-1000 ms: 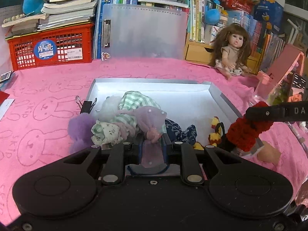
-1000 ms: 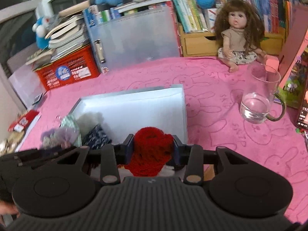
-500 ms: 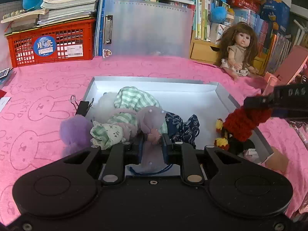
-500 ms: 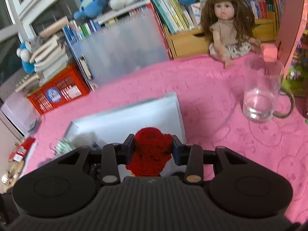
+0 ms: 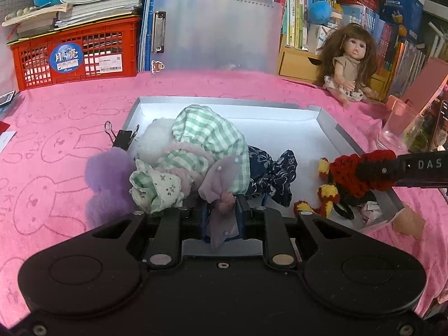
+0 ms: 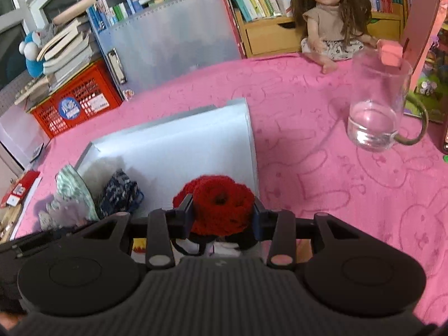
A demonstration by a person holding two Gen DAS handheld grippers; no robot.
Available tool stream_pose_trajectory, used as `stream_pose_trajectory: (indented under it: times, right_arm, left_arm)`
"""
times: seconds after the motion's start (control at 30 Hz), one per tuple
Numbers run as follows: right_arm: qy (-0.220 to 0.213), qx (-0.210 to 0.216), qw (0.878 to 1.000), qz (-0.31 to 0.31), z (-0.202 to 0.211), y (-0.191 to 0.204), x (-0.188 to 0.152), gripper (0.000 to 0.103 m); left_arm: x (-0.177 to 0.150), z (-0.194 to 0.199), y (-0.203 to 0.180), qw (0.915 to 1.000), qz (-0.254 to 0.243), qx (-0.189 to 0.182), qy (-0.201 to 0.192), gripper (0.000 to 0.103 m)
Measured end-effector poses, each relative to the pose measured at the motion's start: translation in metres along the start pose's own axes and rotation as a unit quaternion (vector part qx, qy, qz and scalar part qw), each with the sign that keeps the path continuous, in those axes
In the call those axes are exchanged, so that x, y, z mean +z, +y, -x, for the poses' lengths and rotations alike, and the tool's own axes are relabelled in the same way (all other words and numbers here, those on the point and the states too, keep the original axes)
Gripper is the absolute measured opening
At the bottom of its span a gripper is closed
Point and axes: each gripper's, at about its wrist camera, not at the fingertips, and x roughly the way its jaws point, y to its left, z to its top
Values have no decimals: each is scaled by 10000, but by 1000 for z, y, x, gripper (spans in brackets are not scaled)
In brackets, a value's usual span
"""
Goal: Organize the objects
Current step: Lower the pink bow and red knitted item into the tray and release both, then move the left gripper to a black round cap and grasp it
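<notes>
A shallow grey tray [image 5: 327,128] lies on the pink cloth; it also shows in the right wrist view [image 6: 173,145]. My left gripper [image 5: 222,212] is shut on a lilac scrunchie [image 5: 221,198] at the near edge of a heap of fabric scrunchies [image 5: 201,151] in the tray's left part. My right gripper [image 6: 222,214] is shut on a red crocheted toy [image 6: 221,204] and holds it above the tray's near right corner. In the left wrist view the toy [image 5: 355,173] hangs with yellow-red bits below it.
A glass mug [image 6: 378,112] with water stands right of the tray. A doll [image 6: 327,16] sits at the back right. A red crate [image 5: 75,56], a clear clipboard [image 5: 215,28] and books line the back. A black binder clip [image 5: 123,138] lies at the tray's left edge.
The right gripper has lifted the red toy a little and the view has shifted right, toward the mug. The left gripper still holds the lilac scrunchie in the same place.
</notes>
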Motion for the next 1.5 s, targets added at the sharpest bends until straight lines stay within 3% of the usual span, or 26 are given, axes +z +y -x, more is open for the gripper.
stream_pose_trajectory:
  times: [0.23, 0.33, 0.53, 0.67, 0.73, 0.8, 1.03, 1.1, 1.23, 1.5]
  right_arm:
    - [309, 106, 9994, 146, -11, 10, -6, 43]
    - [293, 60, 9985, 451, -12, 19, -10, 43]
    - [318, 160, 9986, 403, -11, 17, -9, 44]
    - [272, 344, 9990, 129, -9, 7, -4, 72]
    - [203, 550, 9983, 75, -5, 5, -2, 80]
    - [59, 497, 9986, 166, 2, 6, -1, 89]
    - [-102, 474, 9988, 91, 23, -6, 2, 90]
    - [-92, 445, 9989, 118, 27, -10, -1, 90]
    - [-71, 419, 9989, 182, 32, -12, -8, 90]
    - [-104, 466, 9959, 774, 42, 9, -26, 90]
  left_arm:
    - [-2, -2, -1, 10000, 9, -18, 3, 20]
    - [-5, -6, 0, 10000, 54, -50, 37, 22]
    - [-8, -7, 1, 10000, 51, -52, 33, 22]
    - [-8, -7, 1, 9999, 70, -69, 42, 23]
    - [-9, -6, 1, 9999, 73, -90, 42, 26]
    - [-9, -4, 1, 9999, 54, -133, 54, 32]
    - [-10, 10, -4, 9997, -159, -194, -13, 43]
    - [-9, 15, -3, 9996, -143, -226, -32, 55]
    - [-10, 24, -2, 9993, -120, -340, -62, 66]
    - [-19, 46, -15, 9984, -467, -268, -177, 82]
